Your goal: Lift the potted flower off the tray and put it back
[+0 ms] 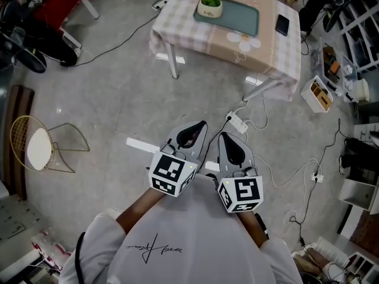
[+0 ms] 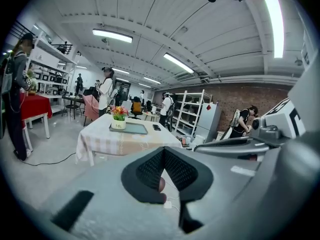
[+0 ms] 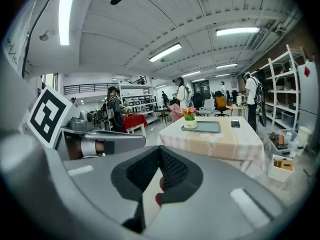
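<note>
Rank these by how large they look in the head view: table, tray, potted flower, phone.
1. table
2. tray
3. potted flower
4. phone
All lie at a similar distance from the camera, so nearness hardly skews the order.

The desk [image 1: 172, 61] is covered by a soft, matt cloth [image 1: 177, 25] in pale checks. On it are a smooth teal tray [image 1: 240, 19] with a dull plastic look, a glossy white pot [image 1: 210, 10] that looks like glazed ceramic, and a shiny black phone [image 1: 282, 24]. Around the desk the grey floor [image 1: 106, 99] is smooth and faintly glossy like sealed concrete, and well to the left of the desk stands a chair [image 1: 35, 149] of thin gold-toned metal wire. Away from the desk, the left claw [image 1: 201, 125] and right claw [image 1: 223, 136] have matt grey plastic shells, black rubbery pads [image 2: 150, 170] with a fine ribbed grain, and marker cubes [image 1: 172, 173] faced in flat black-and-white print.
</note>
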A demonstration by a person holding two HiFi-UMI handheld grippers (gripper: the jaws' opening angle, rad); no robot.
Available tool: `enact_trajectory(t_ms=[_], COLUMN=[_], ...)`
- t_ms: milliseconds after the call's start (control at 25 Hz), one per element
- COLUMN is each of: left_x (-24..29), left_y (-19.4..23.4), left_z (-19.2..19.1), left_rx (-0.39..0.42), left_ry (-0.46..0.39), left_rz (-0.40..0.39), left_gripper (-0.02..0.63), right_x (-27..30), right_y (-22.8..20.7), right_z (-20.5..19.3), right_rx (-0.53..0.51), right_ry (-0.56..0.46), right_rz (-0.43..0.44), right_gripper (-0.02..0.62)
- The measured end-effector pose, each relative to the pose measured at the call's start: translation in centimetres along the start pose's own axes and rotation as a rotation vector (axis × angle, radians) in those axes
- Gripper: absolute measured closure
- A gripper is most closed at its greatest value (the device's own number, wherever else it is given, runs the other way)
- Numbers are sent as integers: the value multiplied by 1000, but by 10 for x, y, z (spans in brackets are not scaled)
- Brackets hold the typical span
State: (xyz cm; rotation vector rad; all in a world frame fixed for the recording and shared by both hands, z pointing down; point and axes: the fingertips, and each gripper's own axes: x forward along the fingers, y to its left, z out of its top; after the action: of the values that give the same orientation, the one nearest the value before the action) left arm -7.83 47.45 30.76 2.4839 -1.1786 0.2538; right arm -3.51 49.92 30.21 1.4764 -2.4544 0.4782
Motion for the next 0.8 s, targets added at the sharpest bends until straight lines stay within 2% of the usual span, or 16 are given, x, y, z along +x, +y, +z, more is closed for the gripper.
enact_trajectory(t_ms=[560, 800], left_x=[-3, 8], left_y=[39, 37], left_z=[4, 8], left_rx=[10, -7], left_ry=[7, 13], left_rz=[13, -29], left_gripper=[607, 607], right_x=[37, 47], right_y=[7, 0], right_z=[6, 5], right_rx=[-2, -43], right_ry=[19, 41], right_rz=[-15, -39], right_gripper=[589, 589])
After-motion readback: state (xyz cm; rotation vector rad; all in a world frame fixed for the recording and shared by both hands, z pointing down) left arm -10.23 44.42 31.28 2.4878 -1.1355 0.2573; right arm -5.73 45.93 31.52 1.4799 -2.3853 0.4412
